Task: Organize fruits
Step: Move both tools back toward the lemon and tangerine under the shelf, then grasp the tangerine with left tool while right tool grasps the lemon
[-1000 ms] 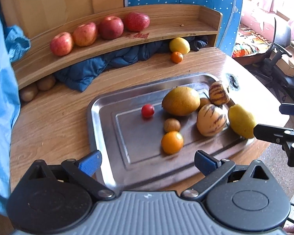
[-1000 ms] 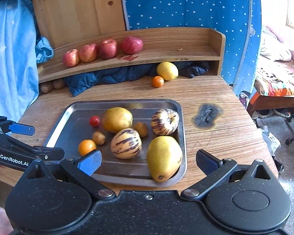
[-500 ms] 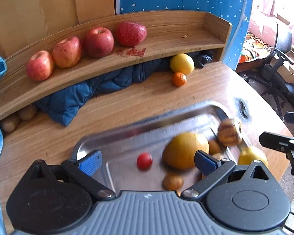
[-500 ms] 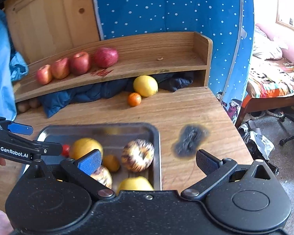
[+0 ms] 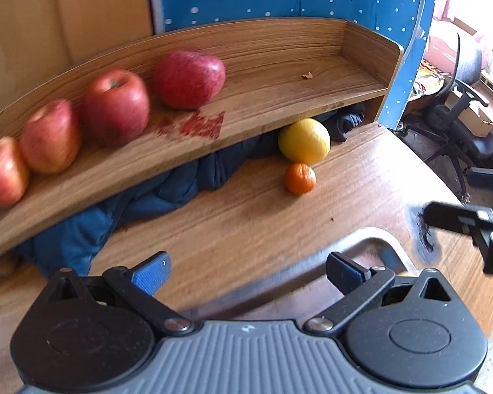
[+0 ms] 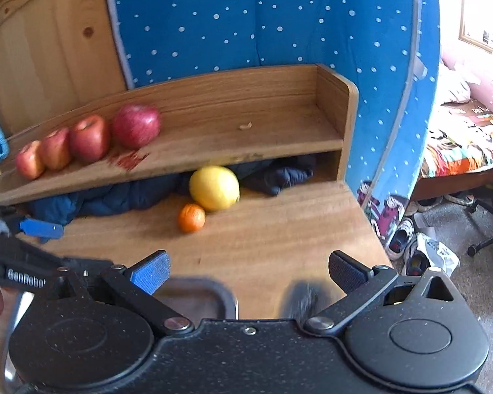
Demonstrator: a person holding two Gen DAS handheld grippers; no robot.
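Several red apples [image 5: 115,106] [image 6: 88,138] line the left part of a curved wooden shelf [image 5: 279,98] [image 6: 246,131]. Under its edge, on the wooden table [image 5: 263,223] [image 6: 272,229], a large yellow citrus fruit [image 5: 304,141] [image 6: 214,187] rests beside a small orange mandarin [image 5: 300,179] [image 6: 191,218]. My left gripper [image 5: 246,272] is open and empty, held above the far corner of the steel tray [image 5: 371,236] [image 6: 197,292]. My right gripper [image 6: 248,272] is also open and empty; it shows at the right edge of the left wrist view. The tray's fruits are hidden below both cameras.
A dark blue jacket [image 5: 167,190] [image 6: 121,197] is stuffed under the shelf. A black burn mark [image 5: 424,233] [image 6: 299,298] scars the table by the tray corner. Behind stands a blue dotted panel [image 6: 279,26]; an office chair [image 5: 460,115] and a bed [image 6: 460,144] lie off right.
Both grippers have tilted up and moved forward toward the shelf; the tray with its fruits has slid out of view below, and the apples, citrus and mandarin now look much closer.
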